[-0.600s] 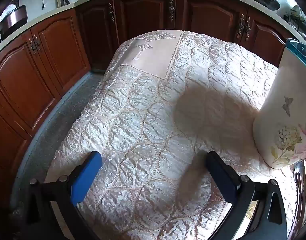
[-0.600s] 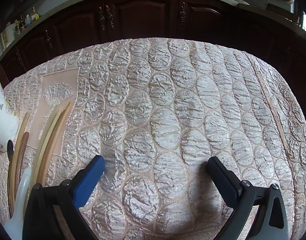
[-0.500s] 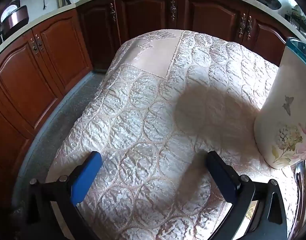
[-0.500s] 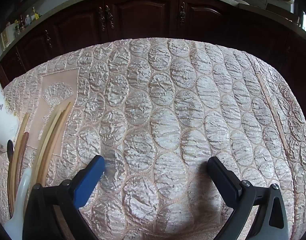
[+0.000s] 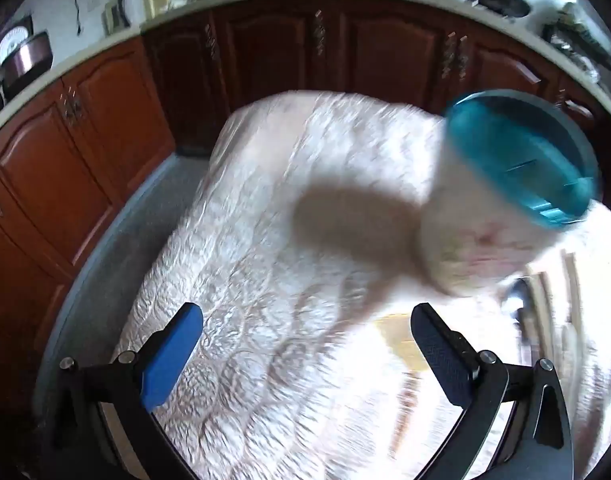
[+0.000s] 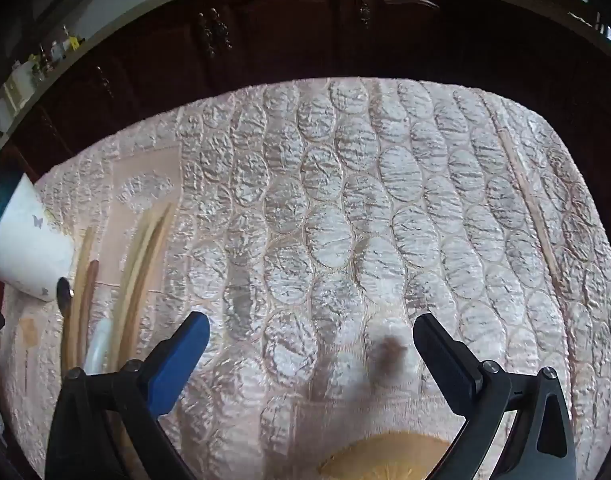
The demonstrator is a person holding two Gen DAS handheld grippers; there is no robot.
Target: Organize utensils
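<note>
A white flowered utensil jar (image 5: pixel 481 224) with a blue inside stands on the quilted pink tablecloth (image 5: pixel 297 248), up and to the right of my left gripper (image 5: pixel 305 344), which is open and holds nothing. The left wrist view is blurred by motion. In the right wrist view the same jar (image 6: pixel 29 256) sits at the far left. Beside it lie several long wooden utensils (image 6: pixel 141 264) and a white spoon (image 6: pixel 97 344), to the left of my right gripper (image 6: pixel 309 348). That gripper is open over bare cloth.
Dark wooden cabinets (image 5: pixel 265 52) under a counter run behind and to the left of the table. A strip of grey floor (image 5: pixel 117 248) lies between the table's left edge and the cabinets. A yellow fan-shaped patch (image 6: pixel 385 456) on the cloth shows near the front edge.
The left gripper has risen and swung toward the jar, whose blue rim now shows whole. The right gripper has pulled back and up, showing more of the cloth. Both stay open.
</note>
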